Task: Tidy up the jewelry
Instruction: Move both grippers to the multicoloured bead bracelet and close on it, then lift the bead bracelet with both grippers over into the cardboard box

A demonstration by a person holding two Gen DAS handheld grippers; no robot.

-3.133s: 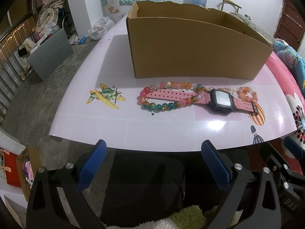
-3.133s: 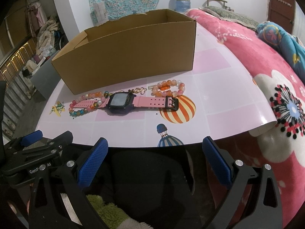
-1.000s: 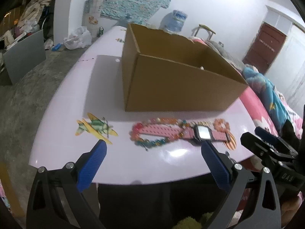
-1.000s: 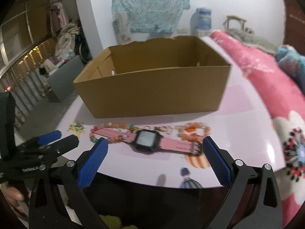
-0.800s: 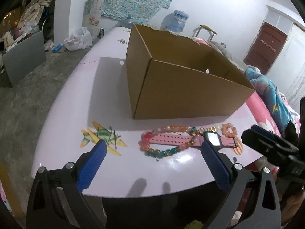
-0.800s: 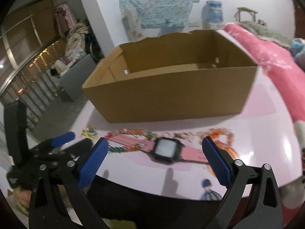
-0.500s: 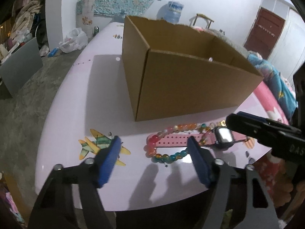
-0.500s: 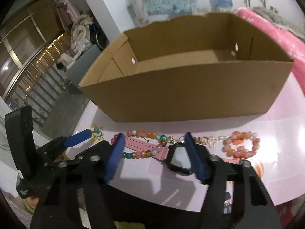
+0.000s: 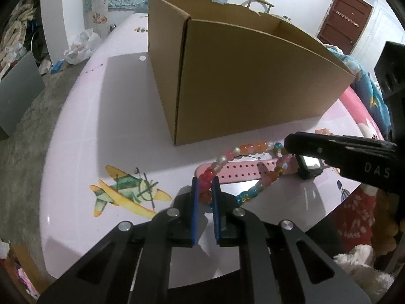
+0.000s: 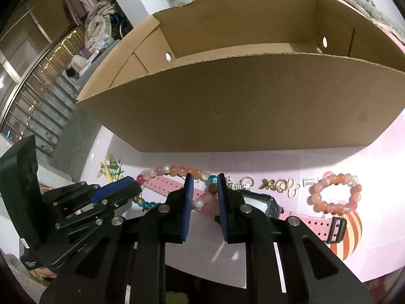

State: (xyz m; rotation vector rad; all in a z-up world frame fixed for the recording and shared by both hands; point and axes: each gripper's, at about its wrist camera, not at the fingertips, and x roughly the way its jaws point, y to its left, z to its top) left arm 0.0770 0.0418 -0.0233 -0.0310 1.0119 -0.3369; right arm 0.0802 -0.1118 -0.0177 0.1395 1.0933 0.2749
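A multicoloured bead bracelet (image 9: 253,148) (image 10: 177,170) lies draped over the strap of a pink watch (image 9: 240,174) (image 10: 255,202) on the pink table (image 9: 101,126), in front of an open cardboard box (image 9: 253,76) (image 10: 240,106). My left gripper (image 9: 205,190) is closing on the bracelet's left end, red beads pinched between its blue pads. My right gripper (image 10: 203,190) is closing on the right end, where amber, pink and white beads span the gap between its pads. Each gripper shows in the other's view: the right (image 9: 288,144), the left (image 10: 134,185).
A small orange bead bracelet (image 10: 334,193) and gold charms (image 10: 278,185) lie to the right of the watch. An aeroplane sticker (image 9: 126,192) marks the table at the left. The table's edge runs close in front, and a pink floral blanket (image 9: 354,106) lies at the right.
Both grippers came forward and down over the table. Their jaws went from wide to narrow, each closing around one end of the multicoloured bracelet.
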